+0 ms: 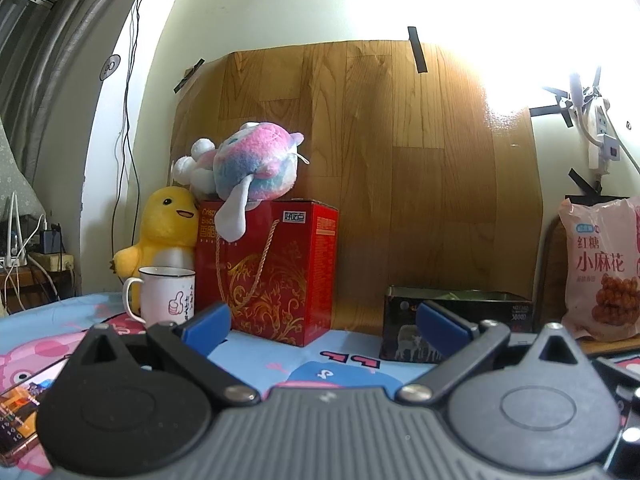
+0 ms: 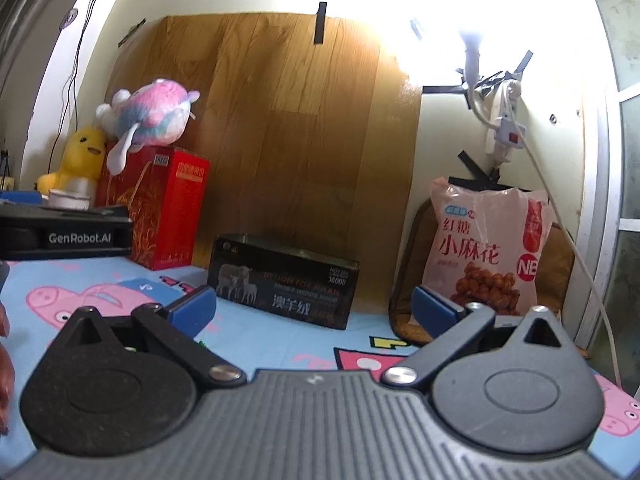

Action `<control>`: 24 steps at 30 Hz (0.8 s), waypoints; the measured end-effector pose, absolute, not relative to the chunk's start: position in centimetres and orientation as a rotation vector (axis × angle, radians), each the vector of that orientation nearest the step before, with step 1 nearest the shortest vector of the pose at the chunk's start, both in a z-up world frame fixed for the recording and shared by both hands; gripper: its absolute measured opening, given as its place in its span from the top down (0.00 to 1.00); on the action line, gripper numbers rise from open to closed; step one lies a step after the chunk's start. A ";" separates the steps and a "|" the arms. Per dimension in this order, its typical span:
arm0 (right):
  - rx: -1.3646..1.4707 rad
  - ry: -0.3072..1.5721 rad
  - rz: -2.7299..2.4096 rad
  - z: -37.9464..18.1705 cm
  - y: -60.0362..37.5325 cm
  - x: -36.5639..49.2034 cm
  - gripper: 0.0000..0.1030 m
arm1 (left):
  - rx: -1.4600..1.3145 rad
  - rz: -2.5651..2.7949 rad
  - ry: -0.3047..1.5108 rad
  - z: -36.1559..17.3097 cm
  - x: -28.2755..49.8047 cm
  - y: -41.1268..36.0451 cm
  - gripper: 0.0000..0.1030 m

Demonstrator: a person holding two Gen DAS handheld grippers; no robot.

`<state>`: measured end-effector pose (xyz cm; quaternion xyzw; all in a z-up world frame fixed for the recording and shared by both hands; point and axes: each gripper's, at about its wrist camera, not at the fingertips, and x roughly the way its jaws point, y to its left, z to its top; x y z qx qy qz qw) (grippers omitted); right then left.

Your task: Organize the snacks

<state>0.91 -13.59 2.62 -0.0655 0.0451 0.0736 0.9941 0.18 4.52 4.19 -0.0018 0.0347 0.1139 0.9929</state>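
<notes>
Both grippers — left gripper (image 1: 322, 322), right gripper (image 2: 314, 307) — hold their jaws wide apart, empty. The pink snack bag (image 2: 486, 246) stands ahead, right of the black box (image 2: 284, 280), beyond the right jaws.

A biscuit box (image 1: 276, 268) stands at the left against the wood panel (image 1: 400, 160), with a plush toy (image 1: 248, 164) lying on top. A duck toy (image 1: 164, 236) sits just left of it, behind a mug (image 1: 166, 298). To the right lies a low tin (image 2: 284, 280), seemingly open-topped. Farther right, a snack bag (image 2: 486, 248) leans upright against the wall.
</notes>
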 end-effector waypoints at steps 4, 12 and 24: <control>-0.130 0.095 0.146 2.6 -13.8 1.1 0.00 | -0.007 0.227 0.078 4.2 0.3 4.6 0.00; -0.124 0.109 0.137 2.5 -13.9 1.5 0.00 | -0.009 0.219 0.088 4.2 0.5 4.8 0.00; -0.081 0.148 0.125 2.4 -14.5 2.1 0.00 | -0.025 0.178 0.177 4.0 1.5 5.4 0.00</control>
